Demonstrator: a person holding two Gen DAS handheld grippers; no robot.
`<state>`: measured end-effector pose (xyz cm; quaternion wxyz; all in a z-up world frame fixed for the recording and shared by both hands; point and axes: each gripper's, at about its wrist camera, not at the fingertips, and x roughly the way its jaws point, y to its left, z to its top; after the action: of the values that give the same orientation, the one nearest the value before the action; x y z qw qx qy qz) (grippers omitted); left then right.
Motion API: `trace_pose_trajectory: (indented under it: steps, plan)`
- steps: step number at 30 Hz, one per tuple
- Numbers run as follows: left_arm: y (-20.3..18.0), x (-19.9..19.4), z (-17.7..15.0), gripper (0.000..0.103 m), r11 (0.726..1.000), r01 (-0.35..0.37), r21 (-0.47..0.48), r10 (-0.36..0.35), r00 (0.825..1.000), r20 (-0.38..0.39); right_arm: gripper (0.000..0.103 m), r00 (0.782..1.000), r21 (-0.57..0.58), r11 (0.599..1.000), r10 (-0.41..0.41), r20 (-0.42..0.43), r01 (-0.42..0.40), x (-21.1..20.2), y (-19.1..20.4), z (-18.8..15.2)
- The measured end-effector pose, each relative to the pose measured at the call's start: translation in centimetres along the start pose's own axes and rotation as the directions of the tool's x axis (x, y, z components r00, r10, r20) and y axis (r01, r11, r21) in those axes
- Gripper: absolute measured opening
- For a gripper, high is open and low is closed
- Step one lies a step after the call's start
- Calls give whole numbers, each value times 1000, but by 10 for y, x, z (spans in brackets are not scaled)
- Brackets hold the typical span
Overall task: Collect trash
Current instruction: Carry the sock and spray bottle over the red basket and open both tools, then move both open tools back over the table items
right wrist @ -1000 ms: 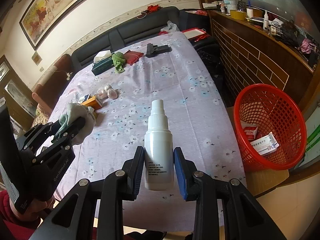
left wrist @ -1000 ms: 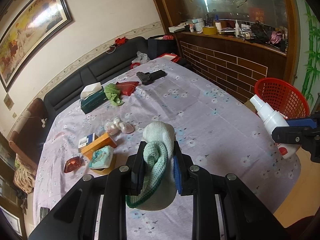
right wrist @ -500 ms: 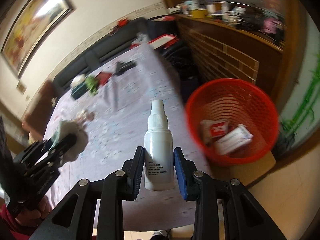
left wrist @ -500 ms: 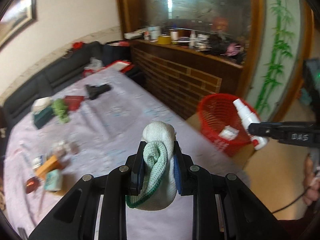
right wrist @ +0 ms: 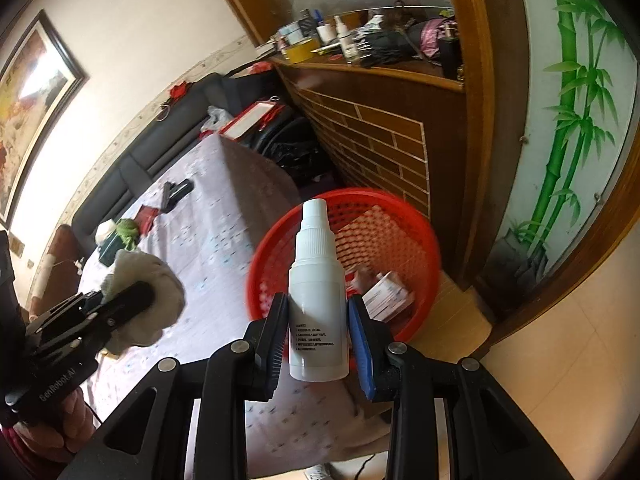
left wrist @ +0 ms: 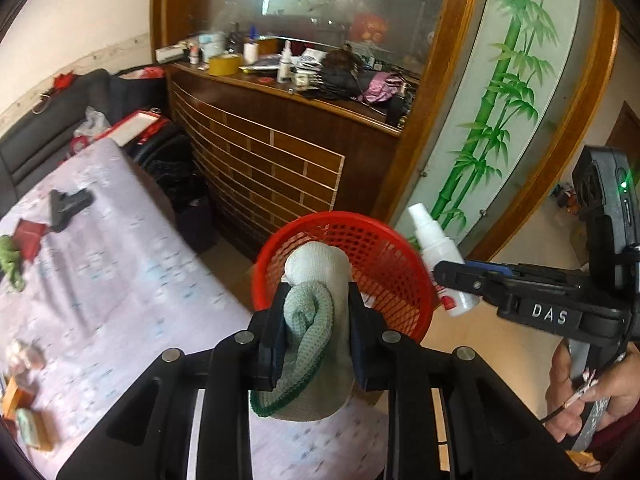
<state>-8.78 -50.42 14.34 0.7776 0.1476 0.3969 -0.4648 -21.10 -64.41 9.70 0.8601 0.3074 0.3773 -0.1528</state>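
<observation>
The left hand-held gripper (left wrist: 316, 332) pinches a rolled glove (left wrist: 314, 280), the right hand-held gripper (right wrist: 318, 332) a spray bottle (right wrist: 318, 280); both are carried toward the red basket (right wrist: 416, 232) just ahead; next, probably, each load must be released above its rim.

Home living room — sofa (right wrist: 132, 168), painting (right wrist: 28, 108)

Both fisheye views are moderately bright, lit from overhead; a ceiling tube glares in the frosted glass panel above the wooden counter (left wrist: 344, 4). Motion blur smears the floral lilac tablecloth (left wrist: 120, 280) and the red plastic mesh basket (right wrist: 400, 220). Edges curve strongly and the corners go black.
</observation>
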Motion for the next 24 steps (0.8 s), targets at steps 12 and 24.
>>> trace_pose_trajectory:
  steps: [12,24]
  plan:
    - [-8,7,3,63,996,-88,7,87,995,42,60,998,-4,998,-65,18,65,9,-16,32]
    - [29,-62,-57,64,976,-218,-29,220,971,91,77,975,-202,957,-185,126,207,-31,53,-3]
